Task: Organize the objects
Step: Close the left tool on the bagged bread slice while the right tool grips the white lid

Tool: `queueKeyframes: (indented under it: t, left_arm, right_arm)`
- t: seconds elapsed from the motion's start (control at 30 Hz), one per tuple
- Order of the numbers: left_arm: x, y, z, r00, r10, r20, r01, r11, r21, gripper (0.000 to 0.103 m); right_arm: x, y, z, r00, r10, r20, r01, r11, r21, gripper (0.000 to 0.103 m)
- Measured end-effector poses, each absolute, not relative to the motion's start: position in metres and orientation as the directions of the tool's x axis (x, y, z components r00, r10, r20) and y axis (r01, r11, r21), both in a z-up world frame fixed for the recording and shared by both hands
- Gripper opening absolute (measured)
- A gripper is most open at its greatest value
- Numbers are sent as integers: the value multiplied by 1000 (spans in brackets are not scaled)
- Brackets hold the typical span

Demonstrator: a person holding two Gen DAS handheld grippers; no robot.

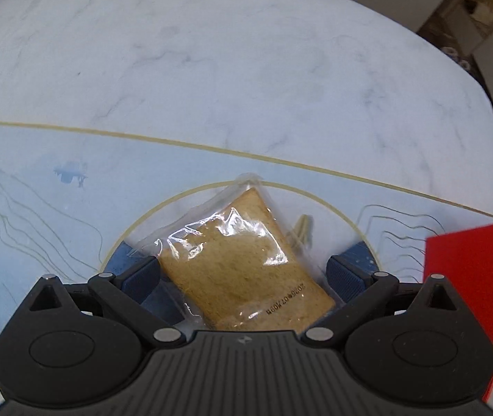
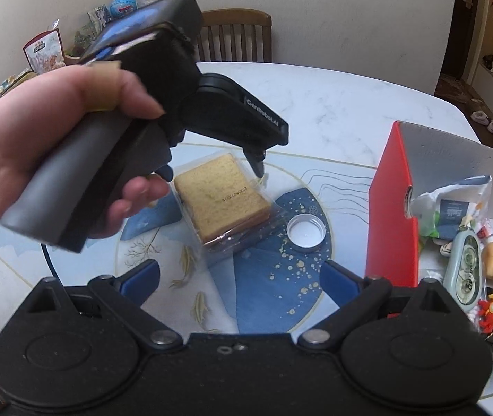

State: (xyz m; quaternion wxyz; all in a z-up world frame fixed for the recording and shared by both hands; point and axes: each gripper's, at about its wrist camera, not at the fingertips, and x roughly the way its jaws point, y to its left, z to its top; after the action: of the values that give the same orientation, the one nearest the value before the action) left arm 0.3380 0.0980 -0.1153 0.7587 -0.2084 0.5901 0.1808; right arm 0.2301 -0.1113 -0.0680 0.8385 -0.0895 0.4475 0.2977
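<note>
A slice of toast in a clear plastic wrapper (image 1: 246, 263) lies on the table's printed round mat. My left gripper (image 1: 243, 277) is open, low over it, with one blue finger on each side of the packet and apart from it. The right wrist view shows the same packet (image 2: 225, 197) under the left gripper (image 2: 212, 173). My right gripper (image 2: 239, 277) is open and empty, hovering nearer me above the mat. A small white cap (image 2: 306, 233) lies right of the packet.
A red-walled open box (image 2: 390, 215) stands at the right, holding a correction tape, small toy figures and packets; its red wall shows in the left wrist view (image 1: 472, 274). A wooden chair (image 2: 236, 34) stands behind the white marble table (image 1: 246, 69).
</note>
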Motion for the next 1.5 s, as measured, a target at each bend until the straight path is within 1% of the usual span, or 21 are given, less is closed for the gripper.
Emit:
queueKeyframes:
  t: [0.17,0.27,0.33,0.43,0.57,0.7,0.8,0.97,1.17,1.3,1.37,1.5]
  left_arm:
    - [346,98,-121,210,62,-976,-582,810,-74,102]
    - [349,96,-122,203,79,-976,-590,805,-57,102]
    - [350,91,-125,187,105,-977,-577,816,-22,102]
    - [348,84,-135,165,140,-976,-532,846,31,103]
    - [339,91,-136,194,116,-974,-491,871,6,103]
    - [327,98,-137,234,91,-968,-374,927,-3,103]
    - [313,112,-138,258,56,-964,-317,948,-30,103]
    - [291,129,-136,311,39,-950,-207,978,-28,103]
    - [271,141,-134,384,42,-923,-133,991,-10,103]
    - [257,146,-134,419,56,-906,-107,994,12,103]
    - [253,149,-133,428,61,-902,-106,994,16,103]
    - [249,161,-137,434,43,-900,-142,990,-21,102]
  right_arm:
    - [234,-114,-71,416,419,-807,-574,809,125,99]
    - [237,-116,-73,412,415,-811,-569,813,127,99]
    - [239,-117,-75,410,415,-812,-563,816,133,99]
    - [240,-118,-76,406,418,-812,-560,816,141,99]
    - [240,-118,-76,406,418,-812,-559,817,142,99]
    - [242,-114,-78,415,411,-812,-561,818,127,99]
    - [243,-109,-79,408,416,-813,-570,811,129,98]
    - [246,-95,-87,430,391,-814,-565,820,95,97]
    - [266,-88,-108,503,309,-807,-430,900,76,93]
    - [282,-86,-124,519,240,-820,-331,941,66,85]
    - [289,-86,-131,516,228,-826,-301,951,75,80]
    - [296,-85,-143,515,185,-837,-270,962,47,72]
